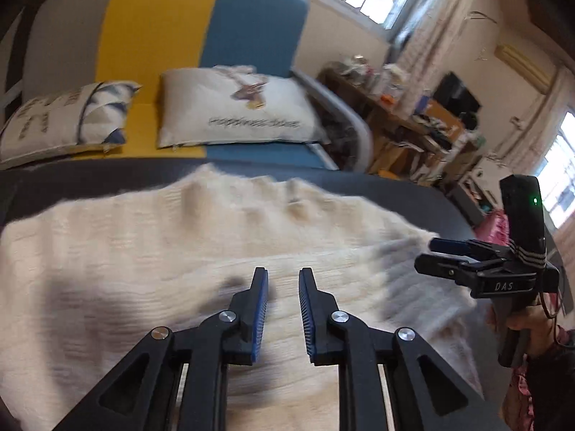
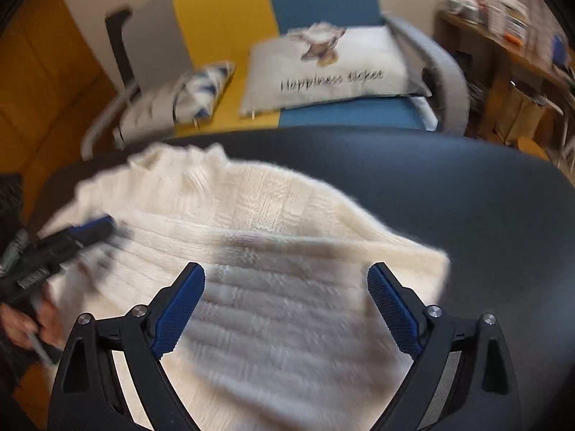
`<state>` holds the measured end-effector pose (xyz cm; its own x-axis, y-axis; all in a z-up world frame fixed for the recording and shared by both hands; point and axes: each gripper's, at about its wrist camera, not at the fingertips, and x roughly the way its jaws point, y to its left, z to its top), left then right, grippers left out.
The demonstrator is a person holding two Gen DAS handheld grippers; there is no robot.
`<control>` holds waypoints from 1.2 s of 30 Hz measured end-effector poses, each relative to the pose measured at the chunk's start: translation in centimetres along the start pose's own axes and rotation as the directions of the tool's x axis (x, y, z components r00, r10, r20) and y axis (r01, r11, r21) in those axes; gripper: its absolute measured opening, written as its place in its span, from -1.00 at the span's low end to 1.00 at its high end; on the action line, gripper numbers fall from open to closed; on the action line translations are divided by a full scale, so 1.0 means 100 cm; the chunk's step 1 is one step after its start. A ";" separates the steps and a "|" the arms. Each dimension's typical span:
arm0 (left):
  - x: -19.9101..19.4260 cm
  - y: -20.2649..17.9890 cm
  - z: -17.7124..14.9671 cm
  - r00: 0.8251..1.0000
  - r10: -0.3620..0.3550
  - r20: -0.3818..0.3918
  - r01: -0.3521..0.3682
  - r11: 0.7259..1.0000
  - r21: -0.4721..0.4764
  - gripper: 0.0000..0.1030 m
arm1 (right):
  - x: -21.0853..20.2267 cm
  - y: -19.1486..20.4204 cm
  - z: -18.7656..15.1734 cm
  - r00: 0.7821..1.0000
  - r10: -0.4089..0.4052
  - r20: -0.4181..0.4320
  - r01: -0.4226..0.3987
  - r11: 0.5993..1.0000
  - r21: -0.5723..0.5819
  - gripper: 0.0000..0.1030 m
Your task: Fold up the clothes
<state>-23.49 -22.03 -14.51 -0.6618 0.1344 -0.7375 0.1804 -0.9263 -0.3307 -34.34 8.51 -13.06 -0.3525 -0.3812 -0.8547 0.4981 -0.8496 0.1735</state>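
One cream ribbed knit sweater [image 2: 251,251] lies on the dark bench [image 2: 467,197]; left claw [image 1: 283,287] and right claw [image 2: 286,280] hover over it, tilted down, both released, empty.

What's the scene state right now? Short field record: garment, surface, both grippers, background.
garment: cream knit sweater, lying partly folded
surface: dark table
left gripper: jaws slightly apart, nothing between them, over the sweater
right gripper: jaws wide open, empty, over the sweater
contact: neither gripper visibly grips the fabric
background: yellow-and-blue sofa with two cushions
image quality: motion blur in both views
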 end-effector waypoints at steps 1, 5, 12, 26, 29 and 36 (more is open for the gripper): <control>0.009 0.010 -0.002 0.999 0.024 -0.042 -0.024 1.000 -0.006 -0.68 | 0.013 -0.001 0.000 0.996 -0.076 -0.054 0.076 0.997 -0.004 0.84; 0.008 0.028 -0.005 0.999 -0.012 -0.052 0.010 0.999 -0.047 -0.70 | 0.020 -0.003 0.000 0.985 -0.165 -0.045 0.166 0.986 0.023 0.90; -0.023 0.033 0.004 0.999 0.030 0.029 -0.030 1.000 -0.001 -0.62 | 0.006 0.035 0.010 0.990 -0.139 0.013 0.139 0.989 -0.042 0.90; -0.095 0.120 -0.028 0.991 -0.049 0.121 0.086 0.943 -0.322 -0.59 | -0.020 0.057 -0.036 0.996 -0.071 0.057 0.073 0.997 -0.039 1.00; -0.098 0.146 -0.052 0.993 -0.081 0.084 0.108 0.904 -0.413 -0.56 | -0.022 0.054 -0.061 0.997 -0.054 0.049 0.053 0.998 0.017 1.00; -0.076 0.136 -0.066 0.968 -0.246 0.042 0.234 0.840 -0.489 -0.50 | -0.012 0.056 -0.072 0.995 -0.088 0.047 0.085 0.994 0.066 1.00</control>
<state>-11.22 -33.28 -17.33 -0.7161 0.3427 -0.6081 0.3524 -0.5744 -0.7388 -25.40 6.86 -14.62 -0.4320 -0.3216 -0.8426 0.4128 -0.9012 0.1322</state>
